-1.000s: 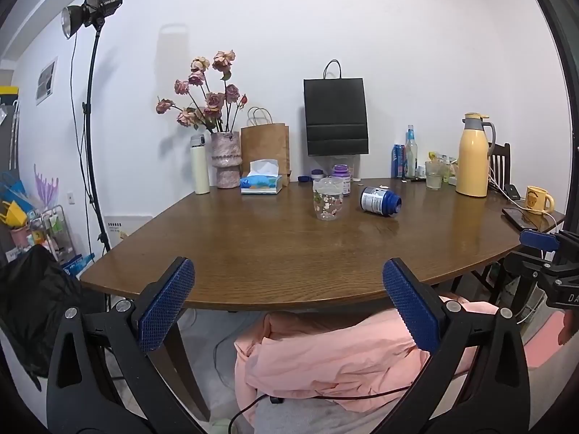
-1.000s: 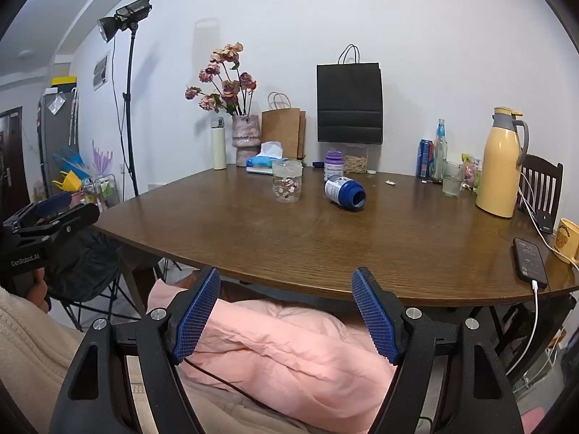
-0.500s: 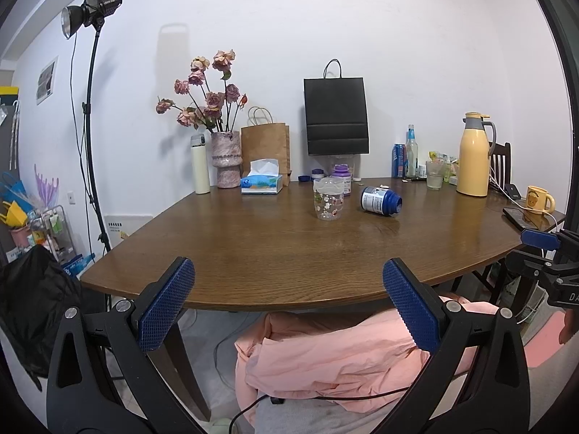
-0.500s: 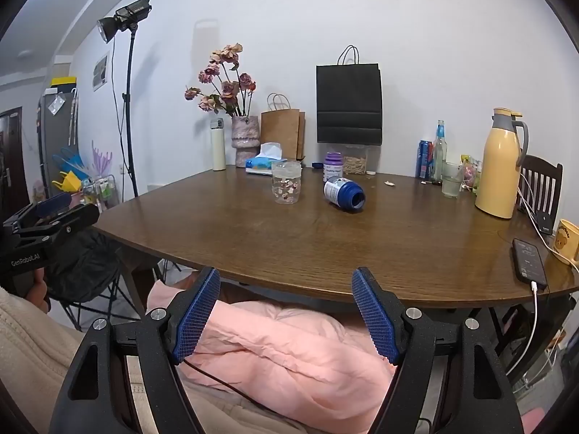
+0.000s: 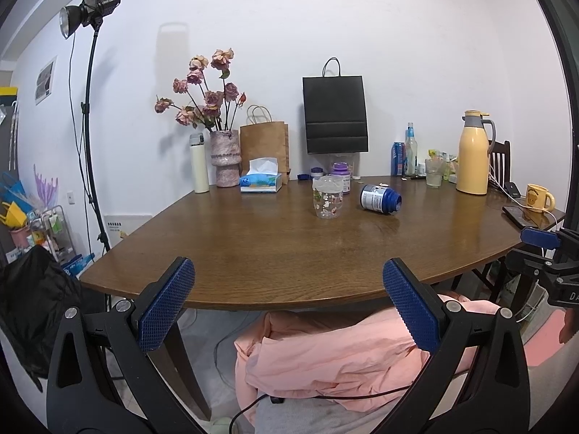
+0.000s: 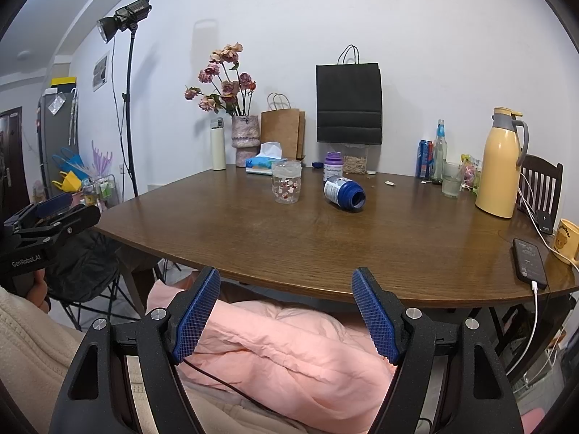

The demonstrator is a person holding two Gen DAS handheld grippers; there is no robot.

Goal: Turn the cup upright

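A clear cup (image 5: 327,197) (image 6: 286,182) with a small flower print stands near the middle of the brown table (image 5: 275,253); I cannot tell which end is up. Right of it a blue jar (image 5: 380,199) (image 6: 343,188) with a white label lies on its side, its open mouth facing right. My left gripper (image 5: 286,307) is open and holds nothing, low in front of the table's near edge, far from both. My right gripper (image 6: 286,311) is also open with nothing in it, at the same edge; its tip shows at the left view's right border.
Along the back stand a flower vase (image 5: 225,157), white flask (image 5: 199,162), tissue box (image 5: 261,180), paper bags, purple jar (image 5: 341,173), bottles and a yellow jug (image 5: 473,157). A phone (image 6: 528,262) on a cable and a yellow mug (image 6: 566,240) sit right. Pink cloth (image 6: 289,354) covers a lap below.
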